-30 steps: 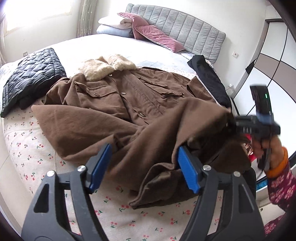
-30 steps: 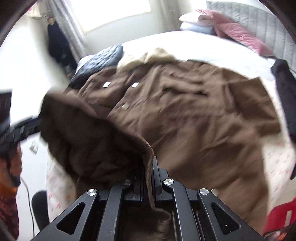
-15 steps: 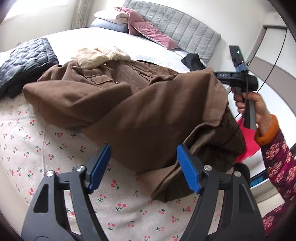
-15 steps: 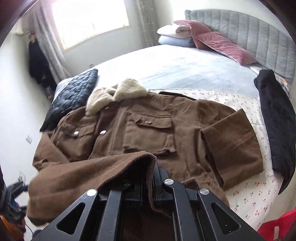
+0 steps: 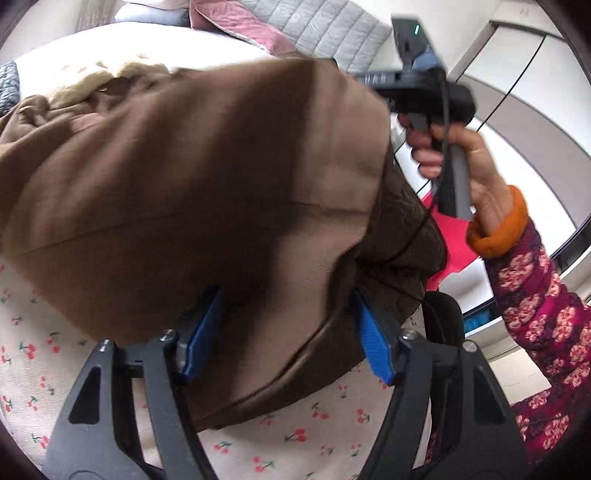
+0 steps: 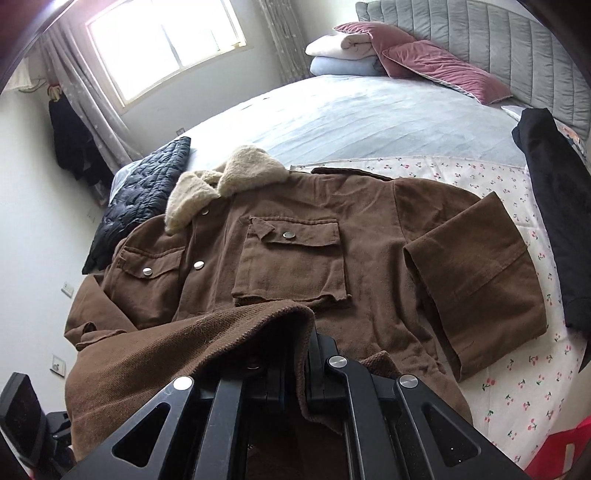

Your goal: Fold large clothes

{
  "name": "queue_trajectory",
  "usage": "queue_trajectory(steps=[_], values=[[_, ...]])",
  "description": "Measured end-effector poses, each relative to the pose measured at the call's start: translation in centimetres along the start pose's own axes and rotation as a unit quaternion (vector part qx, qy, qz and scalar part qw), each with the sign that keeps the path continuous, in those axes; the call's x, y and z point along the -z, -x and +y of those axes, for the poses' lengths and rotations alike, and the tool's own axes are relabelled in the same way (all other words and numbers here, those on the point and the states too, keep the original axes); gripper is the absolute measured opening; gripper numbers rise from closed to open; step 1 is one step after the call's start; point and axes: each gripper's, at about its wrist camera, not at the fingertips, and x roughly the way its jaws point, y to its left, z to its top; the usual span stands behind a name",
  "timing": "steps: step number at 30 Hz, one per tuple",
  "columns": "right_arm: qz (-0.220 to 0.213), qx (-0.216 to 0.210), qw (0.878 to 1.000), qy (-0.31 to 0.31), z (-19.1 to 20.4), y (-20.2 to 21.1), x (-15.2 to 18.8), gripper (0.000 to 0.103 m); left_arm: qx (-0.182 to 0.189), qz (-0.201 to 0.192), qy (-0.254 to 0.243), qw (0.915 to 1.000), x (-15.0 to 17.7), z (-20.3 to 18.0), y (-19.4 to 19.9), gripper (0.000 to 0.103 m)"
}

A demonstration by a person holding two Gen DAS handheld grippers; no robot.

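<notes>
A large brown coat with a beige fleece collar lies front up on the bed. My right gripper is shut on the coat's lower hem and holds it lifted over the body. In the left wrist view the lifted brown coat fills the frame, with my right gripper's body and hand behind it. My left gripper is open, its blue pads either side of the hanging fabric, not pinching it.
The bed has a cherry-print sheet and a grey headboard. A black quilted jacket lies left of the coat, a black garment on the right. Pink pillows lie at the head. A red object is beside the bed.
My right gripper has carried the coat's hem higher and forward over the coat. My left gripper has moved in close under the lifted fabric, still open.
</notes>
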Motion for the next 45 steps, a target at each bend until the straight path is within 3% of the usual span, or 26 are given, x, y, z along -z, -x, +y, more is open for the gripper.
queue_trajectory(steps=[3, 4, 5, 6, 8, 12, 14, 17, 19, 21, 23, 25, 26, 27, 28, 31, 33, 34, 35, 37, 39, 42, 45], values=[[-0.009, -0.002, 1.000, 0.014, 0.8, 1.3, 0.2, 0.006, -0.031, -0.002, -0.028, 0.9991, -0.3, -1.9, -0.6, 0.065], [-0.011, -0.001, 1.000, 0.018, 1.0, 1.6, 0.3, 0.006, -0.052, -0.005, -0.032, 0.9981, -0.5, -2.1, -0.6, 0.044], [-0.012, 0.001, 1.000, 0.021, 1.2, 2.0, 0.4, 0.006, -0.088, -0.005, -0.021, 0.9959, -0.7, -2.0, -0.6, 0.007], [-0.014, 0.002, 1.000, 0.024, 1.3, 2.3, 0.5, 0.006, -0.117, -0.001, 0.004, 0.9932, -0.9, -1.5, -0.3, 0.005], [-0.018, -0.003, 0.999, 0.029, 1.6, 3.2, 0.6, 0.006, -0.114, -0.018, 0.057, 0.9916, -1.4, -0.4, 1.3, 0.004], [-0.043, -0.016, 0.998, 0.053, 3.5, 6.4, 0.7, 0.006, -0.105, -0.121, 0.092, 0.9828, -1.5, -3.6, 9.5, 0.004], [-0.065, -0.020, 0.996, 0.065, 4.8, 8.5, 0.7, 0.006, -0.135, -0.169, 0.104, 0.9709, -0.8, -5.5, 13.5, 0.003], [-0.109, -0.046, 0.989, 0.089, 7.1, 12.8, 1.1, 0.006, -0.125, -0.227, 0.173, 0.9501, 3.3, -5.9, 18.8, 0.003], [-0.121, -0.085, 0.983, 0.112, 8.7, 15.2, 2.1, 0.006, -0.139, -0.238, 0.200, 0.9402, 6.4, -5.4, 20.0, 0.004], [-0.112, -0.122, 0.975, 0.147, 11.0, 16.4, 3.9, 0.006, -0.146, -0.220, 0.265, 0.9273, 11.1, -3.2, 19.0, 0.004], [-0.061, -0.162, 0.967, 0.189, 13.7, 15.9, 7.2, 0.009, -0.136, -0.196, 0.352, 0.9053, 15.9, -0.1, 17.4, 0.004], [0.008, -0.192, 0.955, 0.225, 15.5, 14.3, 10.7, 0.011, -0.133, -0.162, 0.440, 0.8731, 21.4, 3.2, 15.1, 0.004], [0.051, -0.209, 0.947, 0.239, 16.0, 13.3, 12.6, 0.016, -0.127, -0.142, 0.465, 0.8647, 23.4, 3.9, 14.1, 0.004], [0.092, -0.220, 0.939, 0.248, 16.3, 12.3, 14.6, 0.019, -0.118, -0.127, 0.476, 0.8620, 24.6, 4.2, 13.4, 0.005], [0.111, -0.219, 0.936, 0.251, 16.1, 11.8, 15.7, 0.021, -0.113, -0.118, 0.478, 0.8631, 25.2, 4.1, 13.2, 0.005], [0.139, -0.212, 0.935, 0.247, 13.6, 11.7, 18.0, 0.027, -0.143, -0.087, 0.415, 0.8945, 24.4, 2.4, 14.9, 0.008], [0.131, -0.217, 0.943, 0.216, 10.2, 12.7, 17.9, 0.045, -0.202, -0.078, 0.366, 0.9050, 23.2, 1.4, 17.0, 0.031], [0.119, -0.217, 0.950, 0.193, 8.3, 13.2, 17.4, 0.056, -0.219, -0.082, 0.347, 0.9081, 22.8, 1.5, 18.2, 0.058], [0.103, -0.214, 0.957, 0.166, 6.2, 13.9, 17.0, 0.061, -0.231, -0.091, 0.332, 0.9101, 22.7, 1.4, 18.7, 0.075], [0.072, -0.200, 0.971, 0.110, 1.9, 14.8, 16.0, 0.066, -0.236, -0.124, 0.311, 0.9125, 21.9, 1.3, 19.9, 0.079], [0.039, -0.164, 0.984, 0.055, -2.7, 15.1, 15.3, 0.071, -0.210, -0.130, 0.293, 0.9237, 20.6, 1.8, 19.8, 0.081], [0.033, -0.102, 0.994, -0.024, -9.8, 13.4, 15.5, 0.074, -0.186, -0.110, 0.271, 0.9380, 18.8, 3.5, 17.6, 0.082], [0.051, -0.073, 0.993, -0.075, -14.9, 10.4, 16.7, 0.074, -0.162, -0.076, 0.262, 0.9482, 17.3, 5.5, 14.8, 0.082]])
